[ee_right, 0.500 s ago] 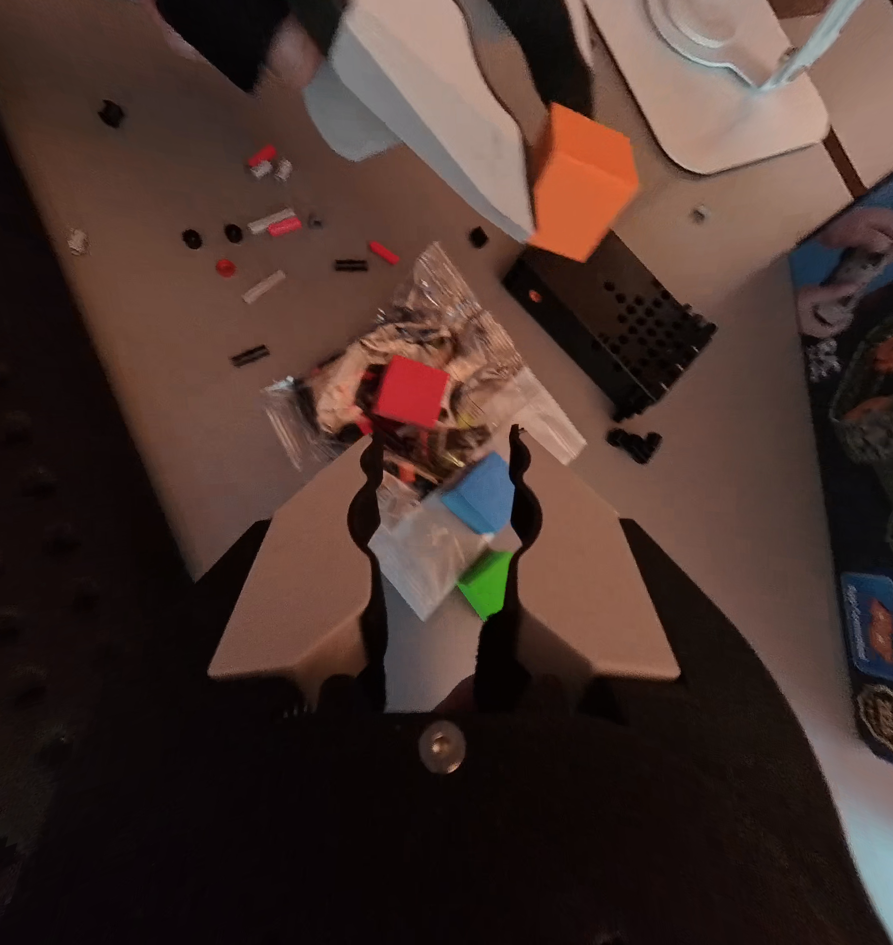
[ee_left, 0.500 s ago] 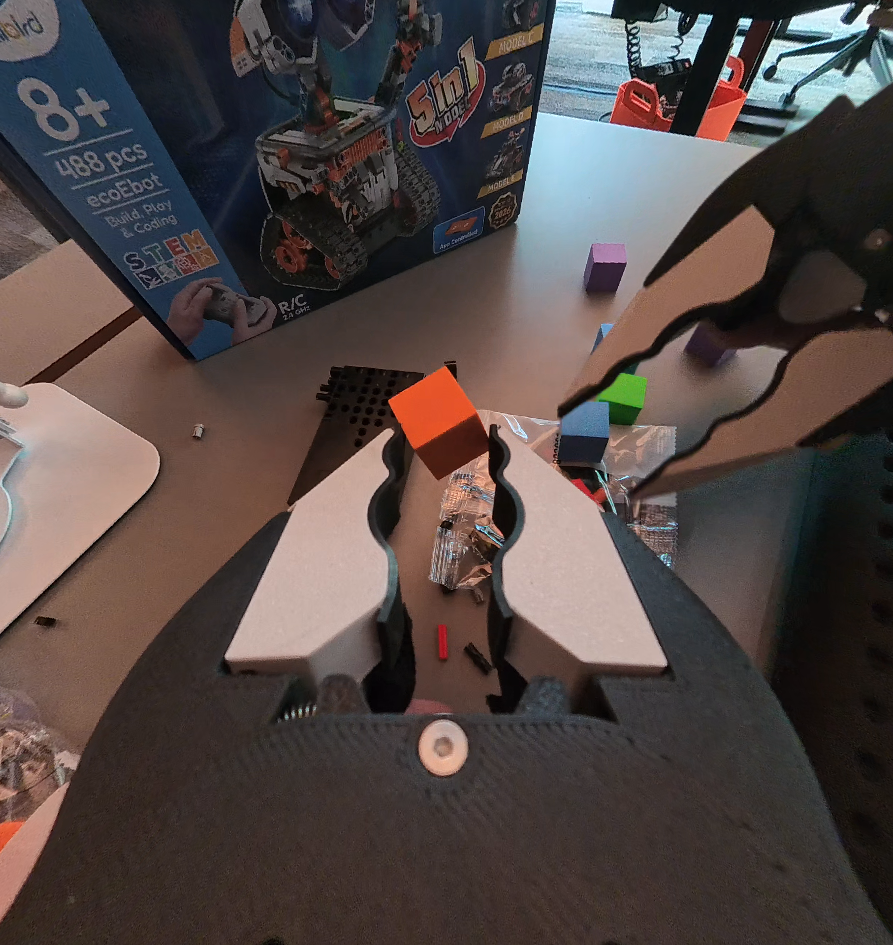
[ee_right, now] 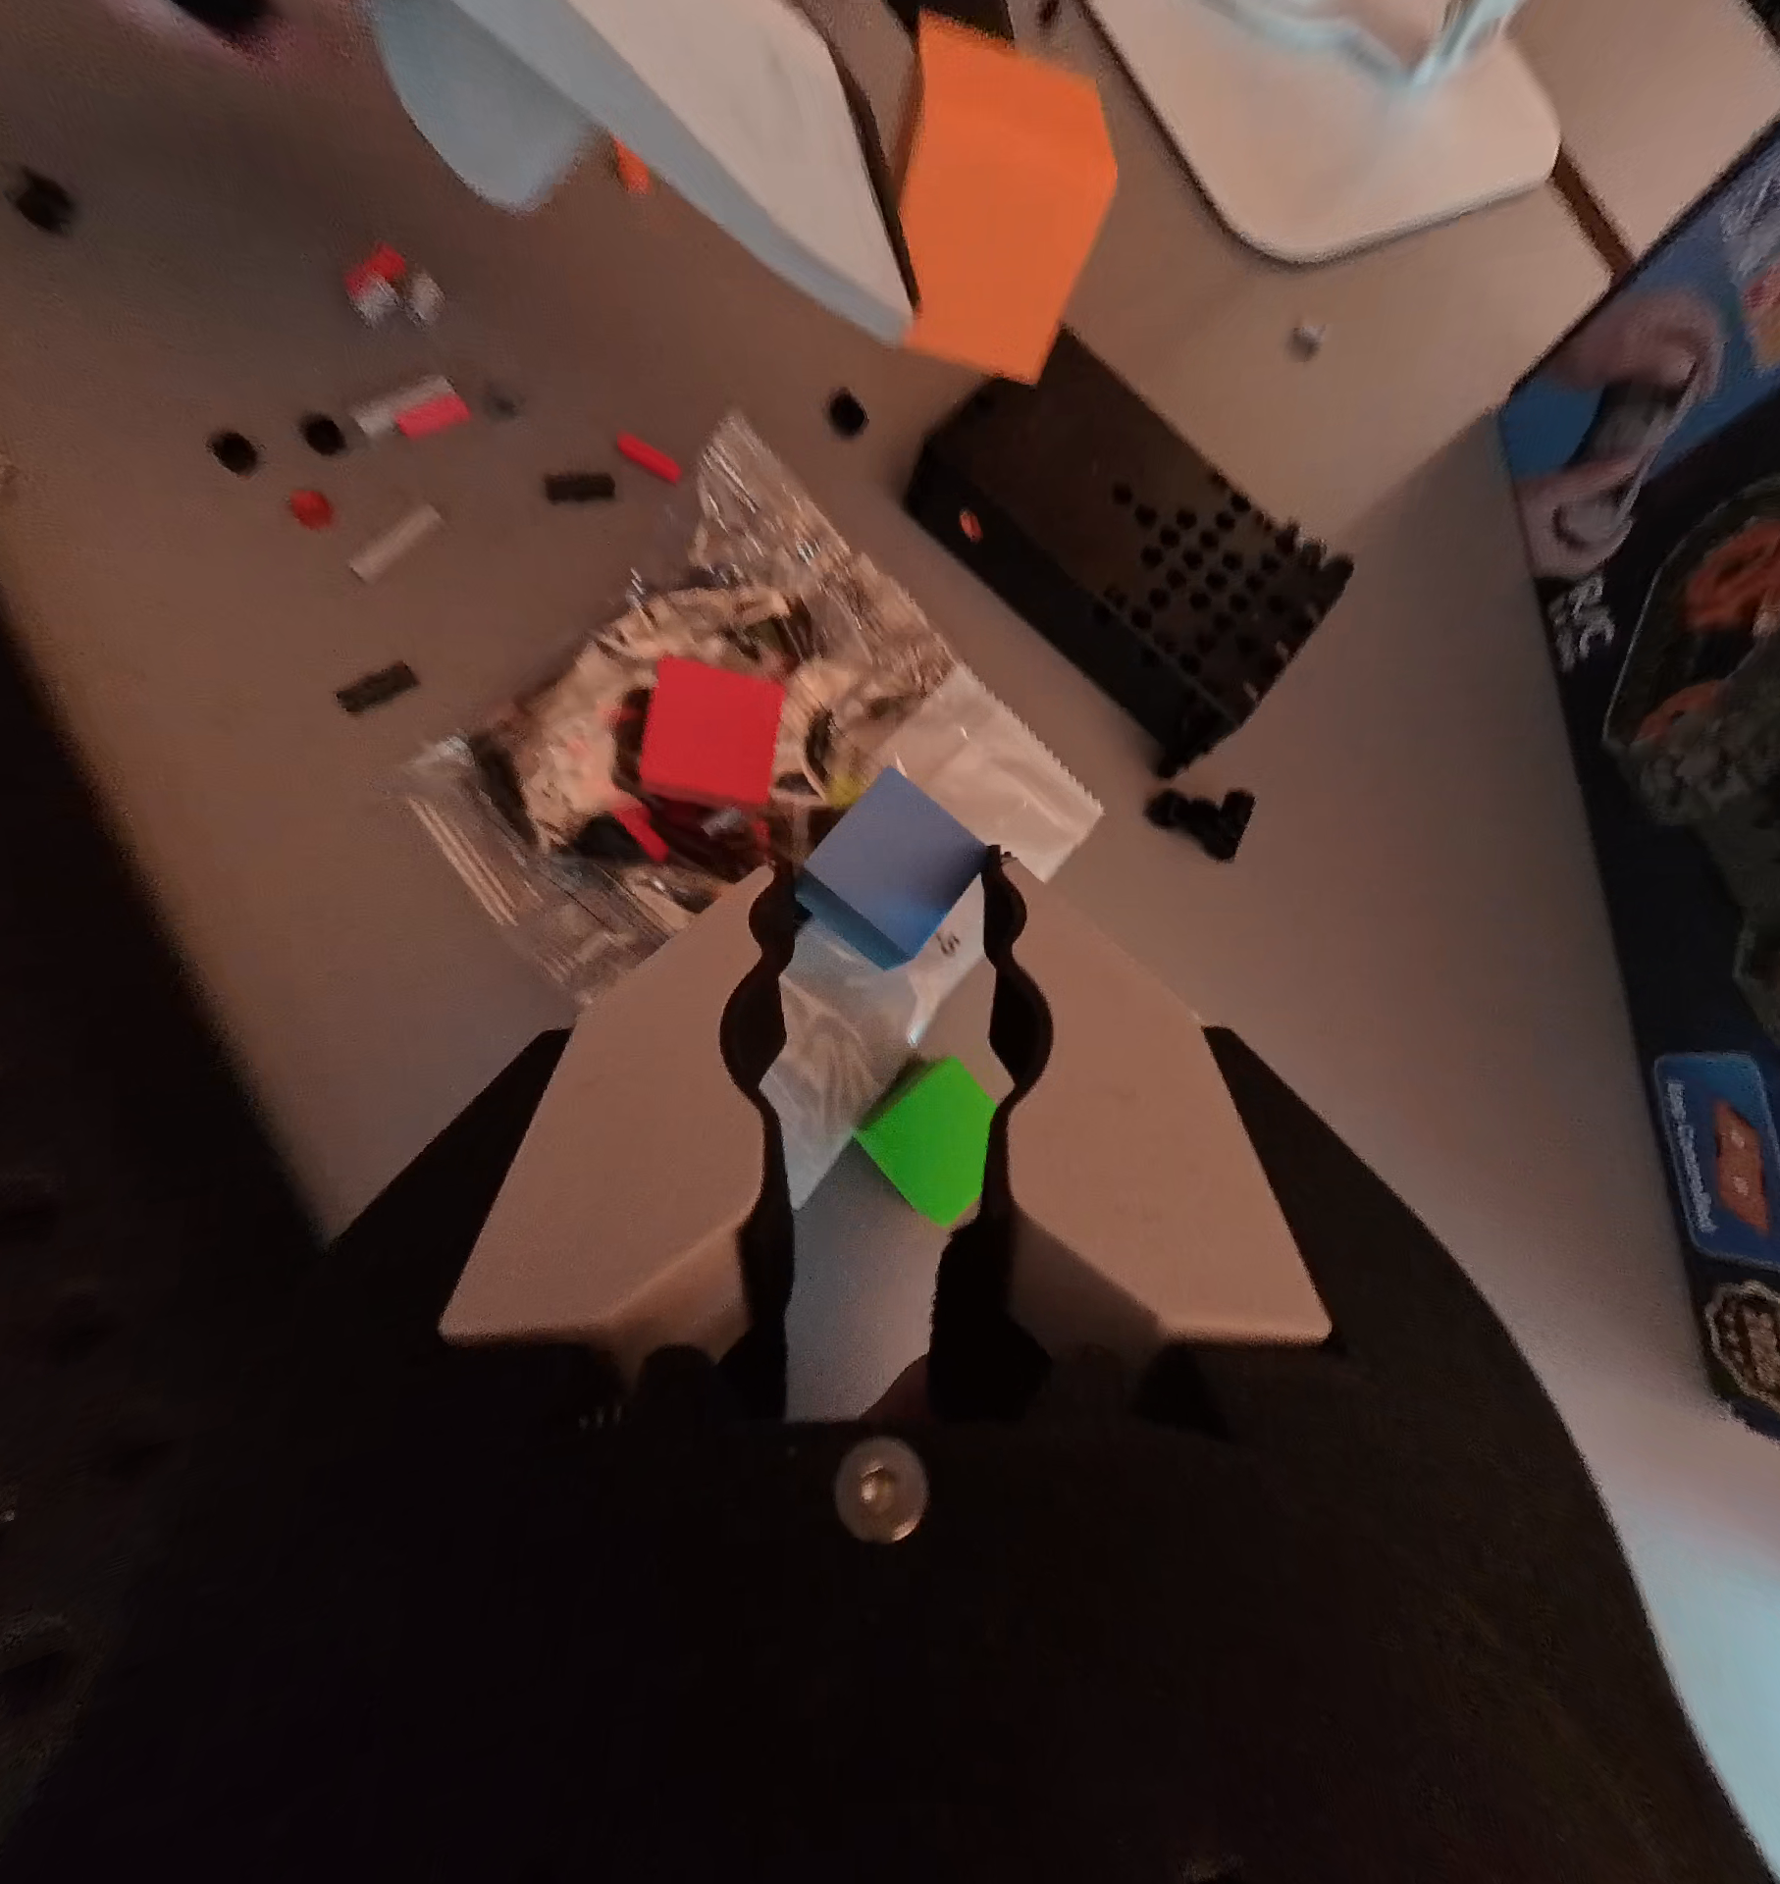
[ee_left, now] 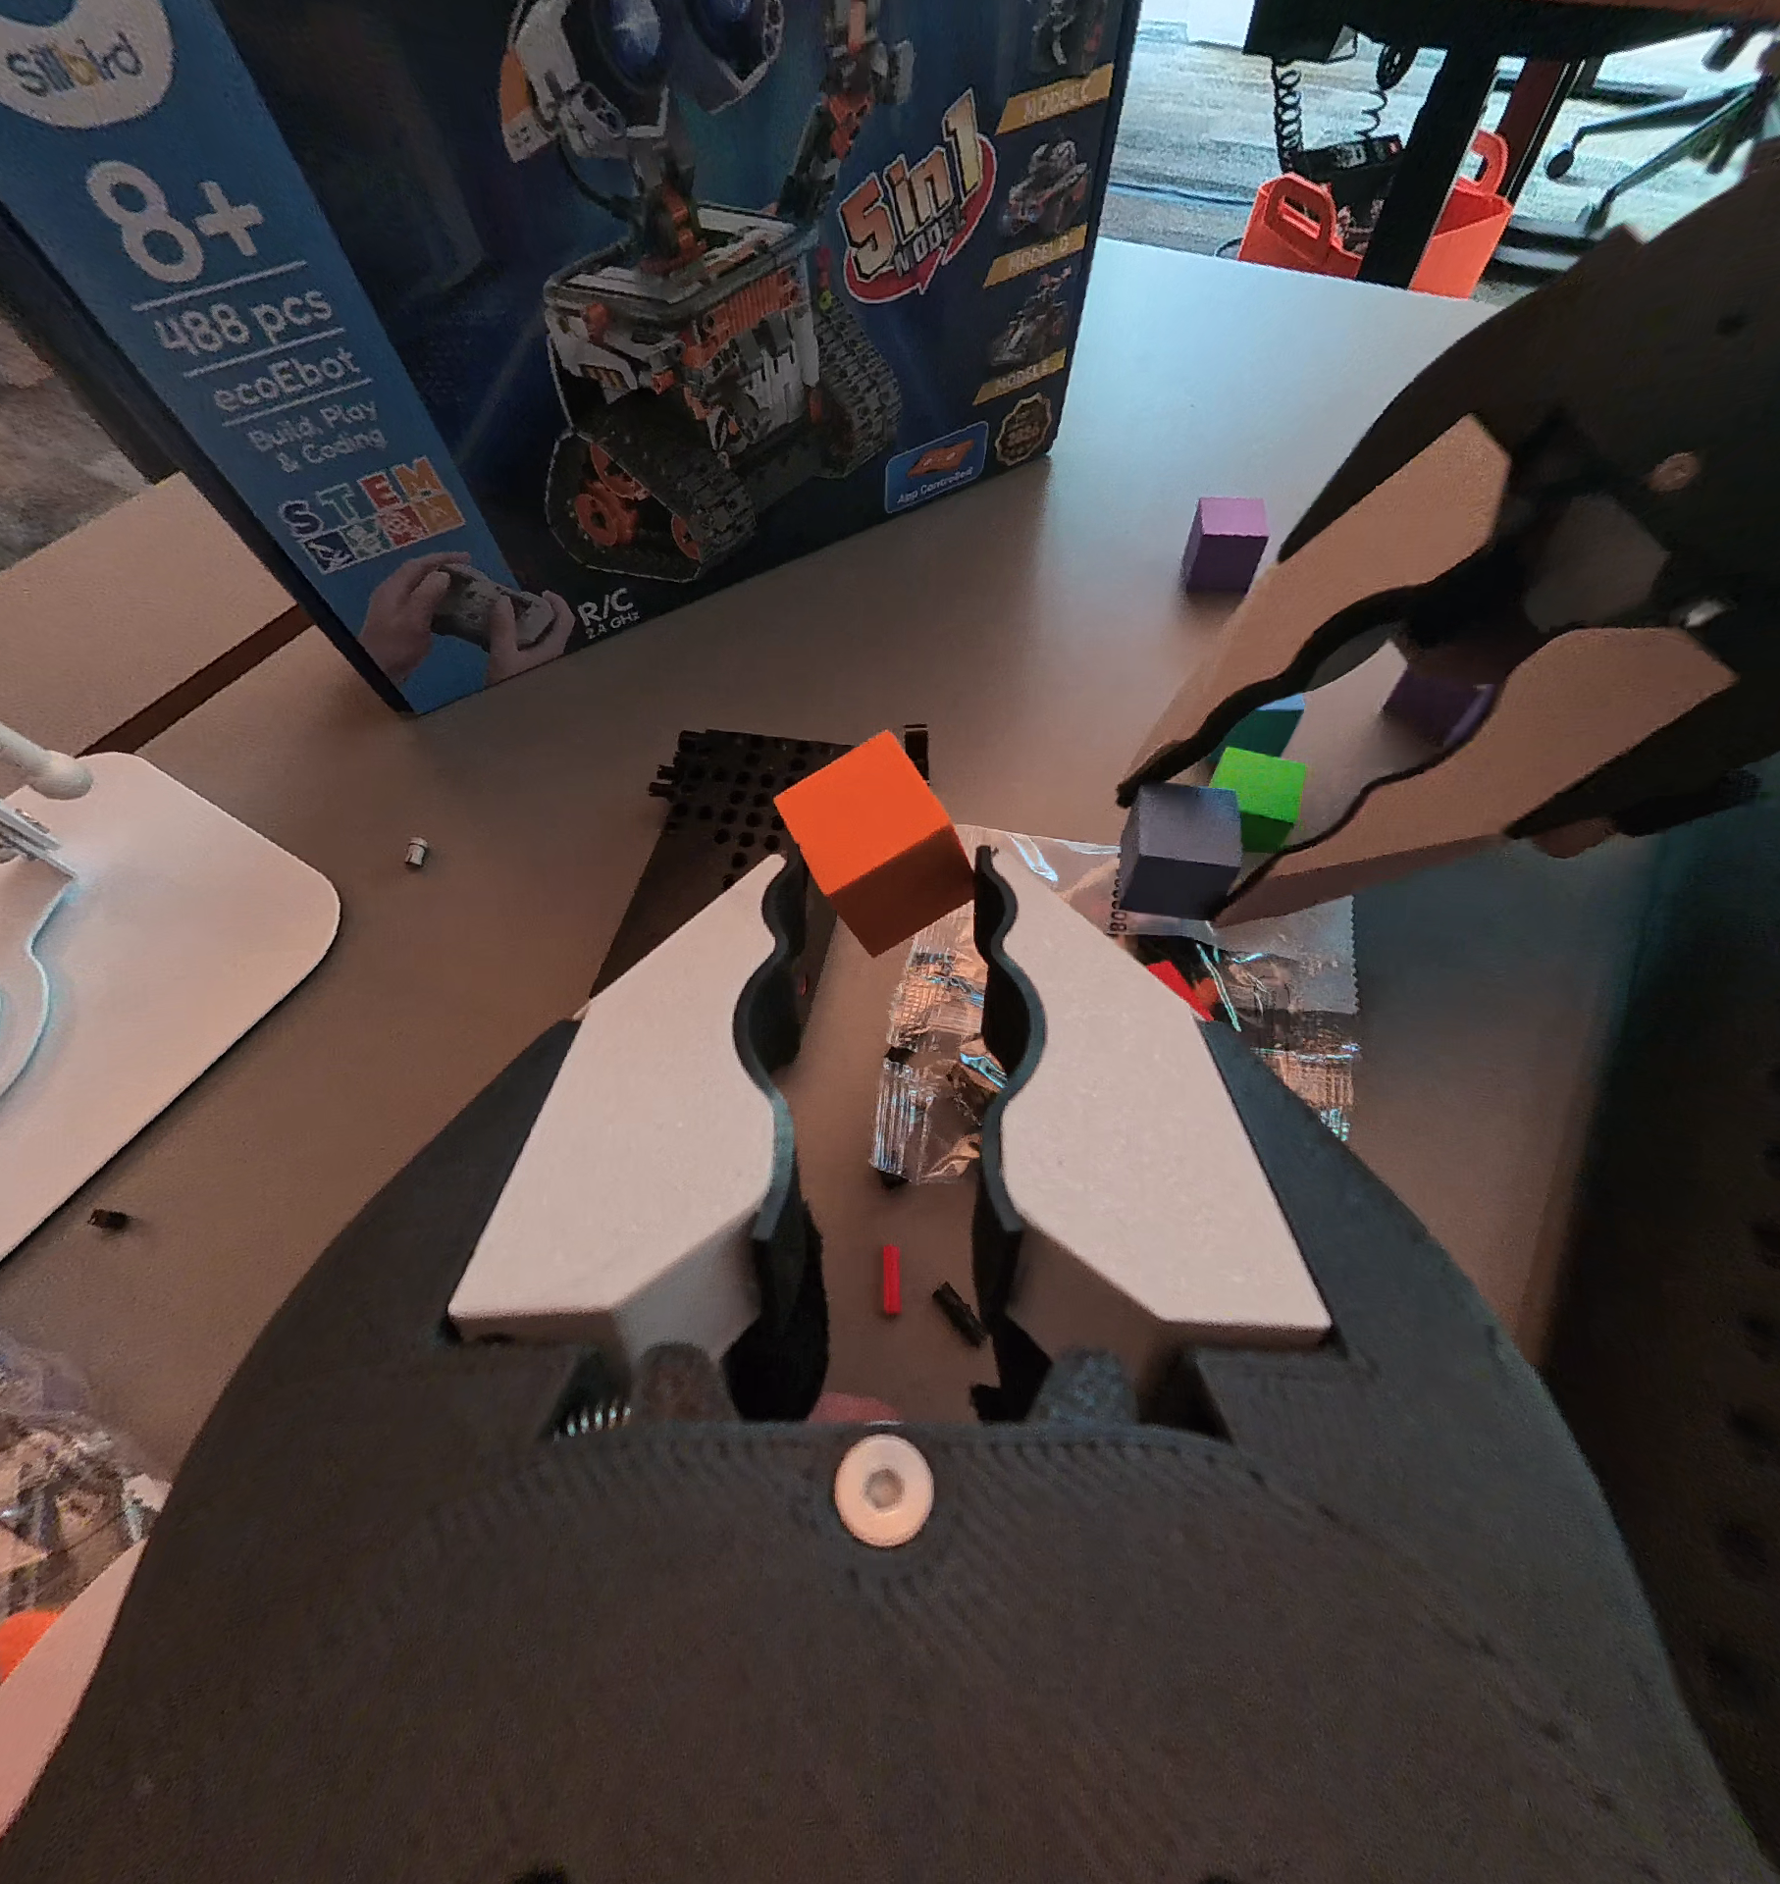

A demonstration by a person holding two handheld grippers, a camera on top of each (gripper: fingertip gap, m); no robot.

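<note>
1. Closest in, left wrist view: left gripper [ee_left: 881, 867] with white wedge fingers and black wavy pads, tips pinching a tilted orange foam cube [ee_left: 871, 838], lifted clear of the table.
2. Under those fingers on the grey-beige tabletop [ee_left: 519, 1030]: a small red pin [ee_left: 890, 1279], a short black pin [ee_left: 957, 1308] and a crinkled clear plastic bag of small parts [ee_left: 932, 1081].
3. Just beyond the orange cube: a flat black perforated plastic plate [ee_left: 723, 805] lying on the table.
4. Off to the left: a white rounded base plate [ee_left: 152, 958] with a tiny silver cylinder [ee_left: 416, 852] near its corner.
5. To the right: right gripper [ee_left: 1176, 851] angled down, tips closed on a dark blue foam cube [ee_left: 1180, 851] sitting on the edge of the bag.
6. Same grip in the right wrist view, somewhat blurred: right gripper [ee_right: 891, 877] squeezing that blue cube [ee_right: 891, 867] from both sides.
7. Just behind the blue cube: a bright green foam cube [ee_left: 1261, 795], seen between the right fingers.
8. On the bag, past the tips in the right wrist view: a red foam cube [ee_right: 711, 742].
9. Farther back: a purple foam cube [ee_left: 1224, 542] standing alone on the table.
10. At the far edge: a big blue cardboard toy-robot box [ee_left: 560, 306], upright.
</note>
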